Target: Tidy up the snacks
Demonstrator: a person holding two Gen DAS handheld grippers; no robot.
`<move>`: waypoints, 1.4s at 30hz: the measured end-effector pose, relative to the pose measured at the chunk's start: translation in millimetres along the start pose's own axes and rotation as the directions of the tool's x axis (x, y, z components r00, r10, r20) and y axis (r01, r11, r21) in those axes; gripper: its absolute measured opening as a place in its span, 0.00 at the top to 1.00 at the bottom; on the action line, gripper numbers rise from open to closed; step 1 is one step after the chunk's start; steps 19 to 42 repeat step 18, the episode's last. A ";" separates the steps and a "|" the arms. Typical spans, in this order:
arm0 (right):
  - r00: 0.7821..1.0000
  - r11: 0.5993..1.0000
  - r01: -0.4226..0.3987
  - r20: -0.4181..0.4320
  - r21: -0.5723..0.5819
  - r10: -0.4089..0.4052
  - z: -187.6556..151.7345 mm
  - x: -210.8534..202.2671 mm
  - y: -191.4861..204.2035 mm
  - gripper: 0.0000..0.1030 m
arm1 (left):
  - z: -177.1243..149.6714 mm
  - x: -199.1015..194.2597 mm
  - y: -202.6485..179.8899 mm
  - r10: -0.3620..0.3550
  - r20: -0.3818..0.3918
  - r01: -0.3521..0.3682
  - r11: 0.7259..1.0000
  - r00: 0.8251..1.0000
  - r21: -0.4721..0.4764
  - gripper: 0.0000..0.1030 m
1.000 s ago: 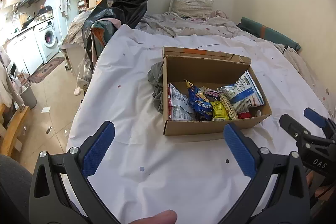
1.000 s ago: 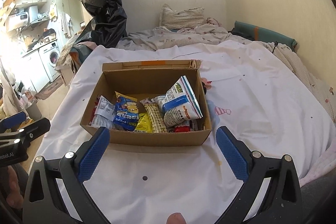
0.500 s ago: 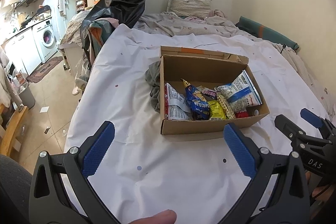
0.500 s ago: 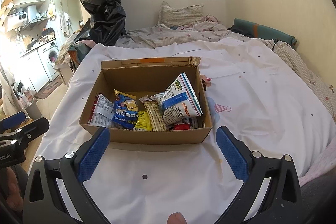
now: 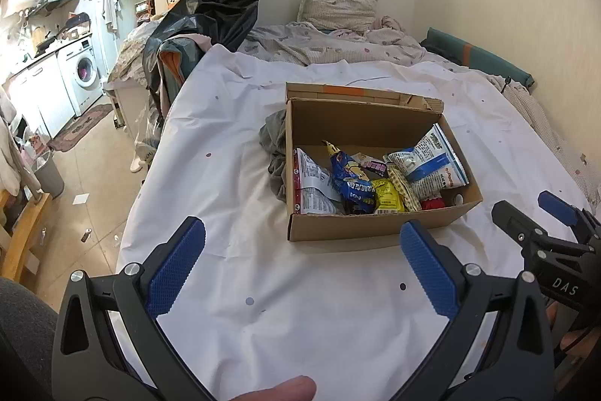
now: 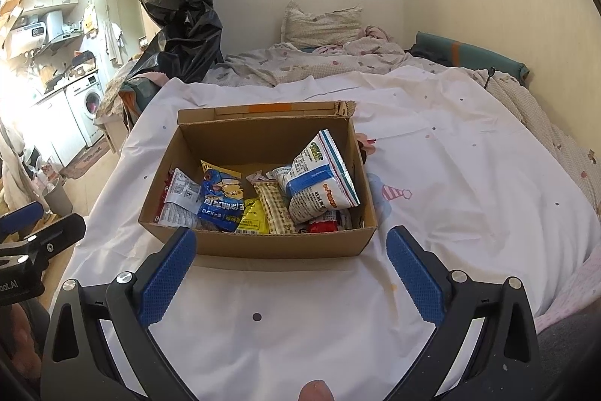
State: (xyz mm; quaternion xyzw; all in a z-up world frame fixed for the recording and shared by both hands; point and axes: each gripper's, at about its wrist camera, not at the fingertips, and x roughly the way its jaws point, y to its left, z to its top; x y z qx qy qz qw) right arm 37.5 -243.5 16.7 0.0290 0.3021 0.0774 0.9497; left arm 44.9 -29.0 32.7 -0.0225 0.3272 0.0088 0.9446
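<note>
**Both grippers idle in front of a filled snack box**

Since the earlier frames almost nothing moves: the box sits a touch lower in your right view, and both grippers stay back from it. Your left gripper point(image 5: 302, 252) and right gripper point(image 6: 291, 260) each hold their jaws spread wide with nothing between them, hovering over the white sheet point(image 6: 450, 175) on the bed. The cardboard box point(image 6: 263, 245) rests flat on that sheet just ahead, flap folded back so the top is open for reaching in. Inside, the snacks lie loosely piled: a white-and-blue bag point(image 6: 319, 183) leaning on the right wall, a blue packet point(image 6: 219, 200), a yellow packet point(image 6: 253, 218). Grey cloth point(image 5: 276, 149) is bunched against the box's left side. Whether you are about to sort these packets or have just dropped them in, this moment fits both.
</note>
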 end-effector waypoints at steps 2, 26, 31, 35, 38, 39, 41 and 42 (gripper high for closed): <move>1.000 1.000 0.001 -0.003 0.004 -0.001 -0.3 0.1 -0.6 0.00 | -0.4 -0.1 -0.5 0.001 0.003 -0.001 1.000 1.000 0.002 0.00; 1.000 1.000 0.000 0.001 0.012 0.000 0.7 -1.0 -2.0 0.00 | -1.8 5.0 3.0 -0.024 -0.029 0.023 0.999 0.999 -0.023 0.00; 1.000 1.000 0.000 0.001 0.012 0.000 0.7 -1.0 -2.0 0.00 | -1.8 5.0 3.0 -0.024 -0.029 0.023 0.999 0.999 -0.023 0.00; 1.000 1.000 0.000 0.001 0.012 0.000 0.7 -1.0 -2.0 0.00 | -1.8 5.0 3.0 -0.024 -0.029 0.023 0.999 0.999 -0.023 0.00; 1.000 1.000 0.000 0.001 0.012 0.000 0.7 -1.0 -2.0 0.00 | -1.8 5.0 3.0 -0.024 -0.029 0.023 0.999 0.999 -0.023 0.00; 1.000 1.000 0.000 0.001 0.012 0.000 0.7 -1.0 -2.0 0.00 | -1.8 5.0 3.0 -0.024 -0.029 0.023 0.999 0.999 -0.023 0.00; 1.000 1.000 0.000 0.001 0.012 0.000 0.7 -1.0 -2.0 0.00 | -1.8 5.0 3.0 -0.024 -0.029 0.023 0.999 0.999 -0.023 0.00; 1.000 1.000 0.000 0.001 0.012 0.000 0.7 -1.0 -2.0 0.00 | -1.8 5.0 3.0 -0.024 -0.029 0.023 0.999 0.999 -0.023 0.00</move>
